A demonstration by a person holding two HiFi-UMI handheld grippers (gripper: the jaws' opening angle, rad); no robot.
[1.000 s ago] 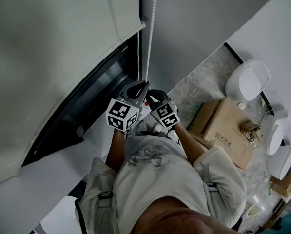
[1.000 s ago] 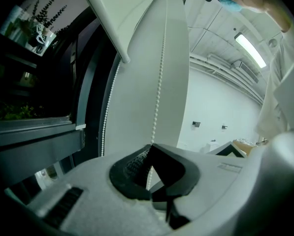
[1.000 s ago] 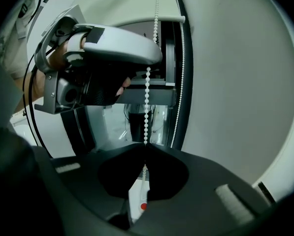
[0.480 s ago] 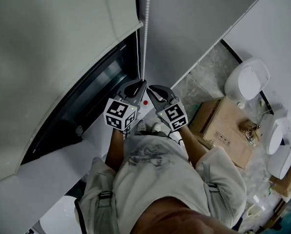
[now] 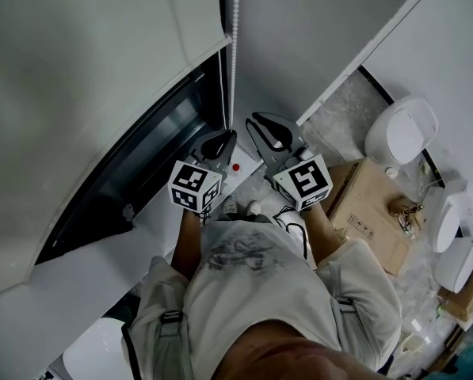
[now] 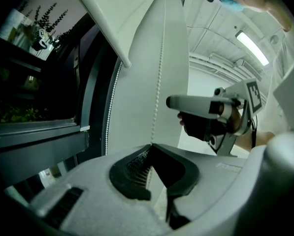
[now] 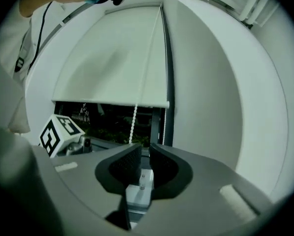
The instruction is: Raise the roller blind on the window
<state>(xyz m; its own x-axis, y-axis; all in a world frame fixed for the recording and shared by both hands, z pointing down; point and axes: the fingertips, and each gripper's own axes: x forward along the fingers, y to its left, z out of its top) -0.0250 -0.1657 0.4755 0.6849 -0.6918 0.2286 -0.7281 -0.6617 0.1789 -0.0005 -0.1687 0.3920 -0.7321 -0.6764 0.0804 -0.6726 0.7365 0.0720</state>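
Observation:
The off-white roller blind (image 5: 85, 70) covers the upper window, and its bottom bar (image 7: 112, 102) hangs above the dark pane (image 5: 141, 161). A white bead chain (image 5: 234, 46) drops beside the window frame. My left gripper (image 5: 226, 135) is shut on the chain (image 6: 158, 87), which runs down between its fingertips. A second strand (image 6: 112, 107) hangs free by the frame. My right gripper (image 5: 256, 119) is held to the right of the chain, apart from it; its jaws stand a narrow gap apart with nothing between them. In its own view the chain (image 7: 133, 122) hangs beyond the right gripper (image 7: 143, 154).
A grey wall (image 5: 315, 30) runs right of the window. The white sill (image 5: 78, 283) lies below the pane. On the floor at right stand a cardboard box (image 5: 371, 204) and white toilet bowls (image 5: 402, 133). The person's body fills the lower middle.
My right gripper has moved up and to the right, away from the left gripper and the chain. The left gripper has stayed on the chain, nearly still.

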